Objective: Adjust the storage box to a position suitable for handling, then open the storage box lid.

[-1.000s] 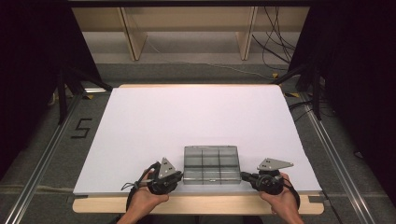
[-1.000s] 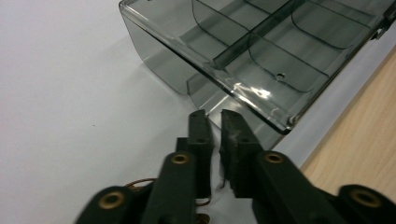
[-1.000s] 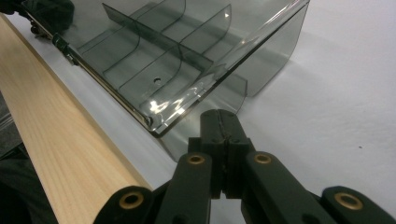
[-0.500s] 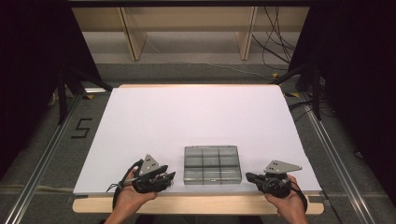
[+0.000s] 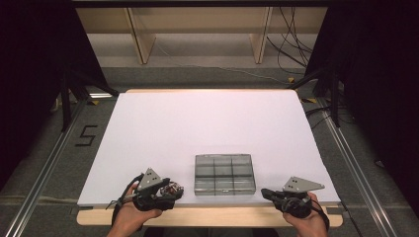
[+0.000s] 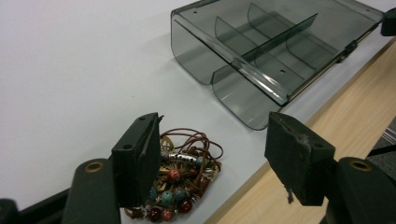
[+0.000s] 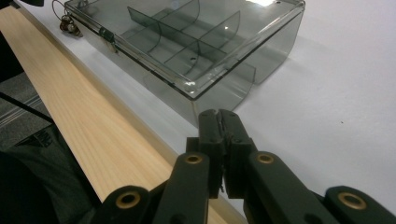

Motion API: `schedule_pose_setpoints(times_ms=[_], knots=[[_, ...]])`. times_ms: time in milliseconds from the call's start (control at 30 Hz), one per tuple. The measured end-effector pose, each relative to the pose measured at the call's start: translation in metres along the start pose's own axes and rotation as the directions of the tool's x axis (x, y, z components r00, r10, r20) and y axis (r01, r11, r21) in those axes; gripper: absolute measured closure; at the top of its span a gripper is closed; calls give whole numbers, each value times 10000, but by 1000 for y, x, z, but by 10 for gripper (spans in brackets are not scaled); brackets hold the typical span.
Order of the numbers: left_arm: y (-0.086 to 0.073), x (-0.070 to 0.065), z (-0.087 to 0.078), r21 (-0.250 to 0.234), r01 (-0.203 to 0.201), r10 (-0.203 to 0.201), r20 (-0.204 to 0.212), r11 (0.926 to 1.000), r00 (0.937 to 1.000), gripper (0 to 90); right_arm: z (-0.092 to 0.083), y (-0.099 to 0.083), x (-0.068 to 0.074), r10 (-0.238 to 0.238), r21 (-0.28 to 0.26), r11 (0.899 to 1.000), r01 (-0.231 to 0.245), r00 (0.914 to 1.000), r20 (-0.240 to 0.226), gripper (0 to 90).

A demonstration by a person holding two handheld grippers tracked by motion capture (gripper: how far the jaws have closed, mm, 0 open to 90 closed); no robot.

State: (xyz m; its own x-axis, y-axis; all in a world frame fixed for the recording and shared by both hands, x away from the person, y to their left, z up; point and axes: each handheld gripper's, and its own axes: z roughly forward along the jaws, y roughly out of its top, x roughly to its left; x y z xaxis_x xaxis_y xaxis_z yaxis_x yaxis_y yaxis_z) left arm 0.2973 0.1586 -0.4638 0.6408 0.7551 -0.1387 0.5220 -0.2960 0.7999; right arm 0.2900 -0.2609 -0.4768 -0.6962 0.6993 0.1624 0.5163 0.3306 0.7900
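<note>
On a white tabletop [image 5: 207,123], the left gripper [image 6: 212,154] gapes over a beaded cord bracelet [image 6: 182,179], seemingly bound for the smoky divided plastic box [image 5: 225,173]; the right gripper [image 7: 219,140] rests closed, empty

lab-like recording bay, black curtains [image 5: 29,74], floor rails [image 5: 39,173], loose cables [image 5: 291,44], white-topped table [image 5: 207,123]
</note>
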Motion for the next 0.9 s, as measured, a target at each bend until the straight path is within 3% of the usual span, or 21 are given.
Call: schedule_pose_setpoints(times_ms=[33, 100, 133, 167, 233, 267, 400, 500, 533, 567, 667, 700, 733, 767, 900], knots=[[0, -1, -3, 42, -92, 92, -3, 9999, 10000, 349, 0, 1, -2, -327, -18, 9995, 328, 9994, 85, 890], [-1, -6, -4, -186, -34, 34, 25, 9998, 10000, 334, 1, 1, 1, -160, 34, 9999, 160, 9998, -76, 891], [-1, -6, -5, -221, -251, 254, 144, 9994, 9996, 332, 2, 2, 0, -499, -55, 9987, 499, 9987, -37, 895], [-2, -6, -7, -79, -389, 390, 117, 9992, 9992, 328, 3, 2, 0, -485, -72, 9988, 486, 9988, 36, 897], [-3, -8, -7, -123, -259, 261, 158, 9996, 9995, 325, 4, 2, 1, -517, -15, 9987, 517, 9987, -23, 900], [-3, -8, -6, -181, -205, 209, 217, 9996, 9995, 325, 5, 3, 0, -794, -136, 9967, 794, 9968, 19, 900], [-4, -9, -5, -287, -96, 103, 240, 9995, 9997, 323, 5, 3, 1, -605, -101, 9981, 605, 9982, 18, 900], [-5, -7, -7, -77, -387, 388, 190, 9992, 9991, 323, 6, 4, 2, -500, -251, 9984, 499, 9988, -10, 900], [-7, -10, -6, -259, -68, 75, 270, 9996, 9996, 323, 6, 5, 3, -493, -150, 9987, 494, 9988, 76, 900], [-7, -9, -7, -78, -142, 143, 209, 9999, 9997, 323, 6, 5, 2, -692, -163, 9975, 694, 9975, 142, 900], [-8, -8, -7, -11, -320, 320, 229, 9995, 9992, 322, 8, 5, 2, -608, -149, 9981, 606, 9980, -145, 900], [-9, -8, -7, -54, -285, 286, 192, 9996, 9994, 322, 8, 6, 2, -758, -193, 9969, 759, 9971, 33, 900], [-9, -10, -6, -171, -145, 149, 185, 9997, 9997, 322, 8, 6, 4, -516, -61, 9987, 516, 9987, -29, 900], [-9, -10, -5, -145, -199, 202, 217, 9997, 9996, 322, 8, 6, 2, -806, -94, 9967, 806, 9967, 61, 900], [-10, -10, -6, 48, -327, 326, 119, 9995, 9994, 322, 10, 6, 2, -660, -89, 9978, 660, 9978, -72, 900]])
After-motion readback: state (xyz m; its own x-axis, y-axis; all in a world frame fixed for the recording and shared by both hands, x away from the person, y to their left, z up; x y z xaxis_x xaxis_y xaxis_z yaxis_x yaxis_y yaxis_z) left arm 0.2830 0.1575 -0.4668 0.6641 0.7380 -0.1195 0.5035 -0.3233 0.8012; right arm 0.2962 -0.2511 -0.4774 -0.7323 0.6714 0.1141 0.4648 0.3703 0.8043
